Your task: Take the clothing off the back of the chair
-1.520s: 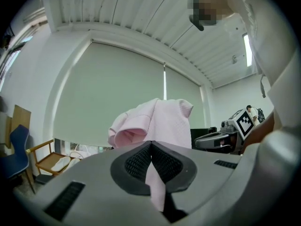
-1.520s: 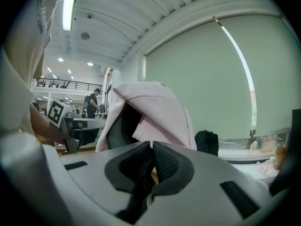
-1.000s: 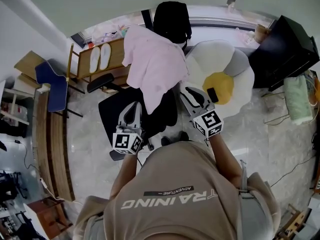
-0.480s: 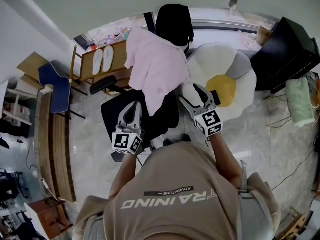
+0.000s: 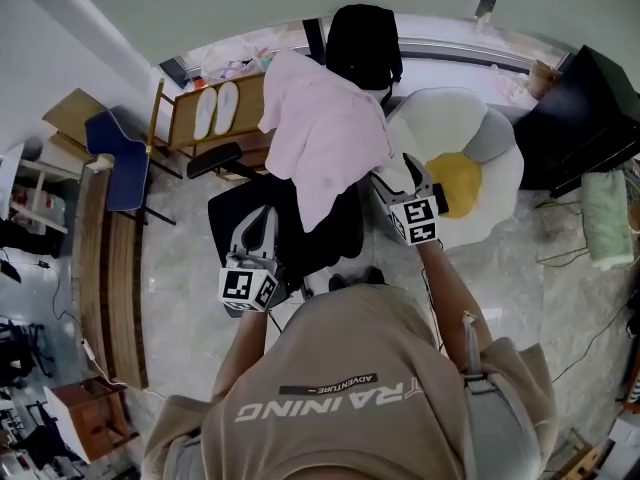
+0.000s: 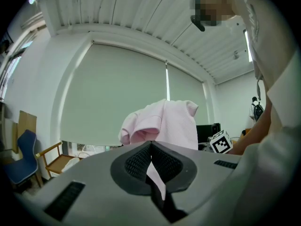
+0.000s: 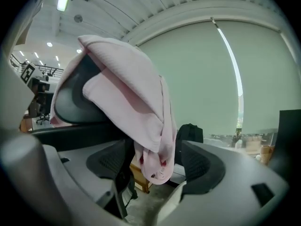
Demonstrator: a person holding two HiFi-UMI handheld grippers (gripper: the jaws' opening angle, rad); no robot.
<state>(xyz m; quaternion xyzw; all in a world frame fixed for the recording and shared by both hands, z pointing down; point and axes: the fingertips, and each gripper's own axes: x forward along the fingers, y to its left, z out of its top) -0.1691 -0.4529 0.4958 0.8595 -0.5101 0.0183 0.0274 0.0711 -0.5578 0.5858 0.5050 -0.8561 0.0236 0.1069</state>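
A pink garment (image 5: 325,133) hangs over the back of a black office chair (image 5: 240,213). My right gripper (image 5: 398,171) is at the garment's right edge, with its jaws wide and still opening. In the right gripper view the garment's (image 7: 127,93) hanging end dangles between the jaws of the right gripper (image 7: 157,166) without the pads pressing on it. My left gripper (image 5: 263,223) hovers over the chair seat, left of the garment's lower end. In its own view the left gripper (image 6: 151,147) is shut with nothing held, and the garment (image 6: 162,124) shows beyond it.
A white and yellow egg-shaped cushion (image 5: 455,158) lies right of the chair. Behind the chair are a black backpack (image 5: 362,43) and a wooden seat (image 5: 175,118) with slippers. A blue chair (image 5: 120,158) and a wooden bench (image 5: 100,268) stand left, and a black cabinet (image 5: 590,118) stands right.
My right gripper has moved forward to the garment's right edge and its jaws have opened wide. The left gripper has stayed over the chair seat.
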